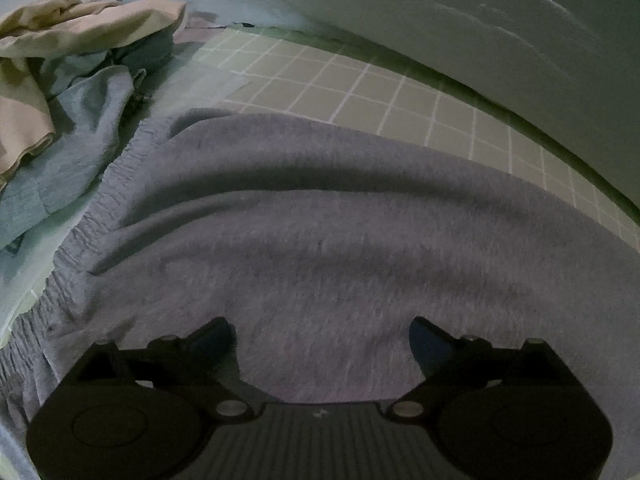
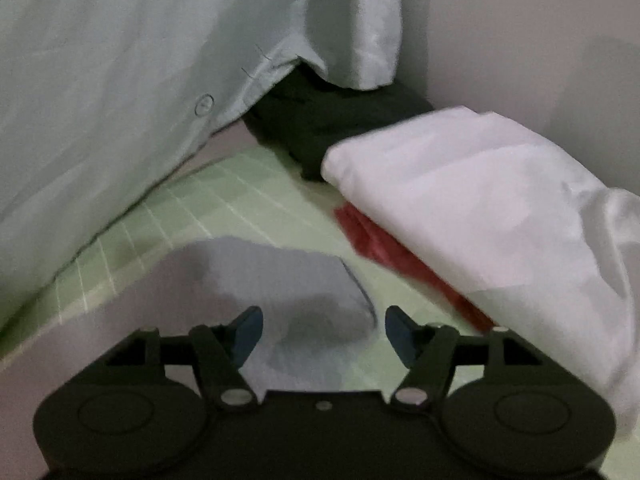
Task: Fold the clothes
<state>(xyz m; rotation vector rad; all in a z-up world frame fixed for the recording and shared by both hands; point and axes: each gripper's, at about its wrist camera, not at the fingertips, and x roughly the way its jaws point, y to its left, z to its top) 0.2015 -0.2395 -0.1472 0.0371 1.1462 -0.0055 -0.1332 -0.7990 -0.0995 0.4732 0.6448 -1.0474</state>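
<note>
A: We're hovering the left gripper (image 1: 324, 340) wide open, holding nothing, over the grey sweatpants (image 1: 320, 220) spread on the green grid mat (image 1: 360, 84).

B: Right gripper (image 2: 324, 332) is also gaping, empty. Soft, floppy fleece, so we're grabbing the elastic waistband (image 1: 80, 240).

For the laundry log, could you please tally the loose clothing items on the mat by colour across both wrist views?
Grey: 1, the grey sweatpants
Beige: 1, the beige garment
Blue-grey: 1, the blue-grey garment
White: 1, the white garment
Red: 1, the red garment
Black: 1, the black garment
Total: 6
</note>
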